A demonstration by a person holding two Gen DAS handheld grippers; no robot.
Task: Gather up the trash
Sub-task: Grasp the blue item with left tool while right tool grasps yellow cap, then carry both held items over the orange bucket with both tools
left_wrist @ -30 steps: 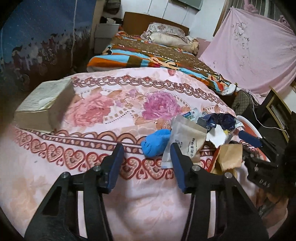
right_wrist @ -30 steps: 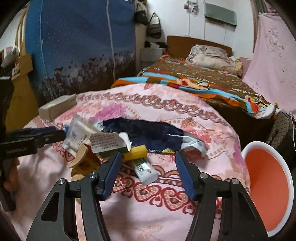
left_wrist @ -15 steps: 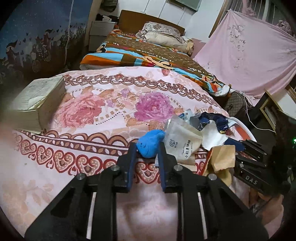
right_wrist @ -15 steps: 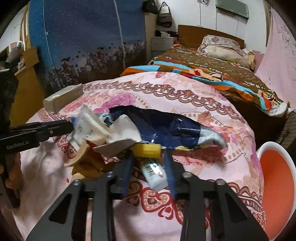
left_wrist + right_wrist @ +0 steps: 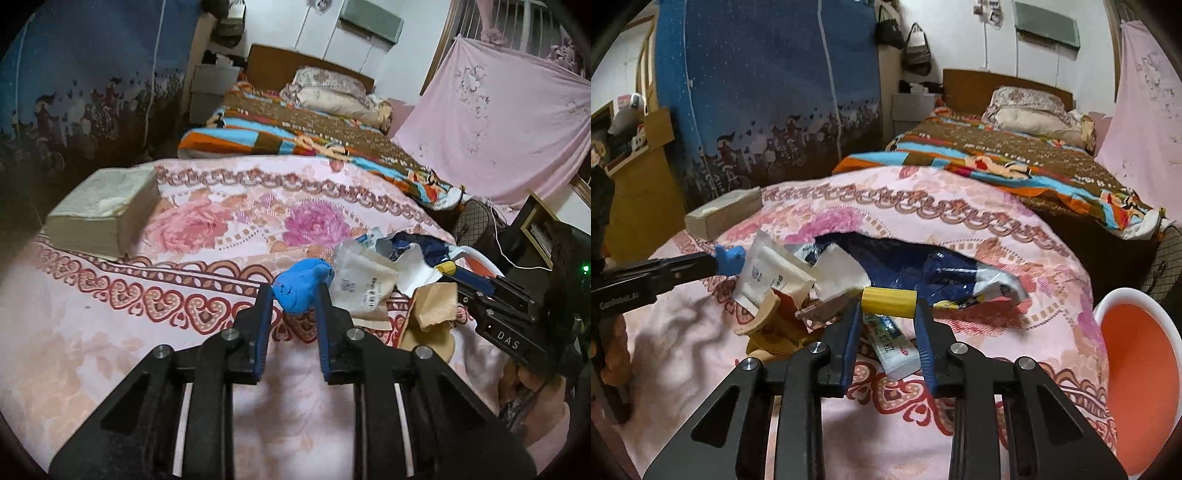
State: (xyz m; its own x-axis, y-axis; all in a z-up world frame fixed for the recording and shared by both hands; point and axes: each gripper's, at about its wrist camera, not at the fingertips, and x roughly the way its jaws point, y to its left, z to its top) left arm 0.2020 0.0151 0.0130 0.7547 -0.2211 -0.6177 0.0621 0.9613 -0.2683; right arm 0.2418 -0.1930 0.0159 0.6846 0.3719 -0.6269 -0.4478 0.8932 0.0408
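Left gripper (image 5: 292,297) jaws clamp blue wad (image 5: 301,290) | right gripper (image 5: 887,315) jaws pinch yellow-capped tube (image 5: 888,302)

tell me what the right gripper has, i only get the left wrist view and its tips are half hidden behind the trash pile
Observer: In the right wrist view the right gripper has just been closing and is now shut on a short yellow plastic cylinder, held crosswise at its tips.
Operator: anything under it
Observer: A white printed tube lies on the pink floral bedspread below the cylinder, between the fingers; it looks ungripped.
Operator: where's the bin
Observer: A white bucket with an orange inside stands off the bedspread's edge, at the right of that view, its open mouth towards the camera.
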